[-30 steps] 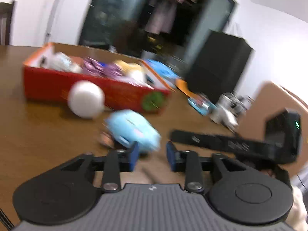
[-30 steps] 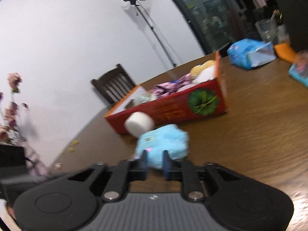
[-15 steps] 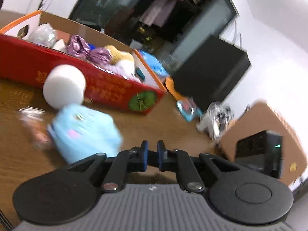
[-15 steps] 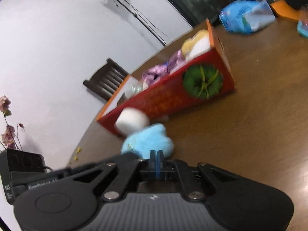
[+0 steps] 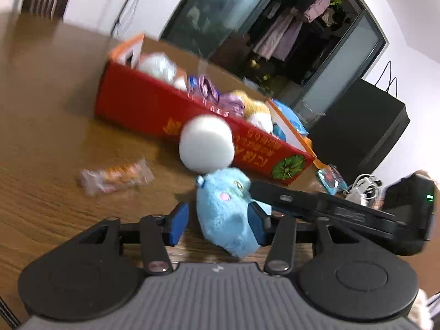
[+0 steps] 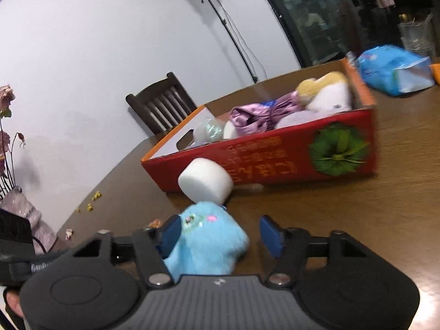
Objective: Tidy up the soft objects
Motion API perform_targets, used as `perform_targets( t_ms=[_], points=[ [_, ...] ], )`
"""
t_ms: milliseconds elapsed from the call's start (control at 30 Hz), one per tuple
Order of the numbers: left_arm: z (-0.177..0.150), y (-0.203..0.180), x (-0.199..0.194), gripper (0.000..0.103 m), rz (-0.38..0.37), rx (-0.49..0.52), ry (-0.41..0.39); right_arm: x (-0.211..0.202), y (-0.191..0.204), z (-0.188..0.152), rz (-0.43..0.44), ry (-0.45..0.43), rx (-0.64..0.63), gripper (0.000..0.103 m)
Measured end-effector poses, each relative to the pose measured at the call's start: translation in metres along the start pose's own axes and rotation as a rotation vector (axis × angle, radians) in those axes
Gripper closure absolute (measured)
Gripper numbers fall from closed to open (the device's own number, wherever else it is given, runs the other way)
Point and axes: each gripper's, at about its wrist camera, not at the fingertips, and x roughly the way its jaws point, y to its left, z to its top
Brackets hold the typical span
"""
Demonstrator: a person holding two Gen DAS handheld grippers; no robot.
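Both pairs of jaws have just been opening, and the blue plush toy (image 5: pixel 231 214) sits between each pair. On the left gripper (image 5: pixel 218 221) one pad lies against the toy's side while the other stands clear with bare table showing in the gap, so nothing is squeezed yet. The right gripper (image 6: pixel 221 233) reads the same way in its own view: the toy (image 6: pixel 206 243) leans on one pad, and the other pad is well apart from it. Neither gripper holds anything.

The toy rests on the wooden table (image 5: pixel 49 143), just in front of a white foam cylinder (image 5: pixel 206 147) that seems to touch it at the far end. Behind the cylinder stands the red box (image 5: pixel 143 110), already holding a purple cloth bundle, a yellow-and-white plush and other soft things. A small plastic-wrapped packet (image 5: pixel 117 177) lies off to one side on the table.

The step in hand looks like the pick-up of the blue toy, with the box as its likely home. Next, one gripper needs to centre the toy between its pads and close gently until the fur gives, then lift clear of the cylinder and carry it over the near wall of the box. With two grippers crowding one small toy, the other should probably back away first.
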Motion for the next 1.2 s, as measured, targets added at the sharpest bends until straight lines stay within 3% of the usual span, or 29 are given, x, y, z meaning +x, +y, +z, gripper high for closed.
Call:
perform_targets(
  t_ms=[33, 67, 133, 367, 467, 567, 700, 833, 967, 1033, 1200],
  points=[
    [0.0, 0.003, 0.002, 0.071, -0.021, -0.02, 0.016, 0.008, 0.0, 0.0, -0.017, 0.023, 0.022, 0.053],
    [-0.001, 0.006, 0.002, 0.074, -0.04, -0.022, 0.019, 0.012, -0.003, -0.001, -0.006, 0.024, 0.047, 0.061],
    [-0.005, 0.004, -0.004, 0.075, -0.054, -0.008, 0.019, 0.007, -0.004, -0.003, 0.025, 0.035, 0.092, 0.063],
    [-0.026, -0.009, -0.022, 0.076, -0.124, 0.021, 0.044, -0.043, 0.008, -0.047, -0.004, 0.035, 0.136, 0.069],
    [0.0, -0.027, -0.03, 0.076, -0.176, 0.067, -0.029, -0.057, 0.02, -0.034, -0.04, -0.018, 0.095, 0.069],
    [0.05, -0.044, -0.031, 0.076, -0.198, 0.133, -0.103, -0.069, 0.035, 0.01, -0.024, -0.119, 0.008, 0.069],
    [0.116, -0.046, 0.004, 0.076, -0.135, 0.152, -0.07, -0.047, 0.037, 0.079, -0.025, -0.159, -0.063, 0.069],
    [0.145, -0.032, 0.062, 0.076, -0.011, 0.187, 0.028, 0.017, 0.004, 0.121, -0.032, -0.057, 0.014, 0.069],
    [0.13, -0.022, 0.096, 0.076, 0.104, 0.263, 0.109, 0.071, -0.023, 0.121, -0.091, 0.075, 0.065, 0.069],
    [0.117, -0.022, 0.1, 0.079, 0.124, 0.307, 0.088, 0.093, -0.024, 0.112, -0.129, 0.144, 0.026, 0.069],
    [0.115, -0.021, 0.101, 0.078, 0.097, 0.298, 0.093, 0.096, -0.024, 0.103, -0.153, 0.153, -0.015, 0.067]
  ],
)
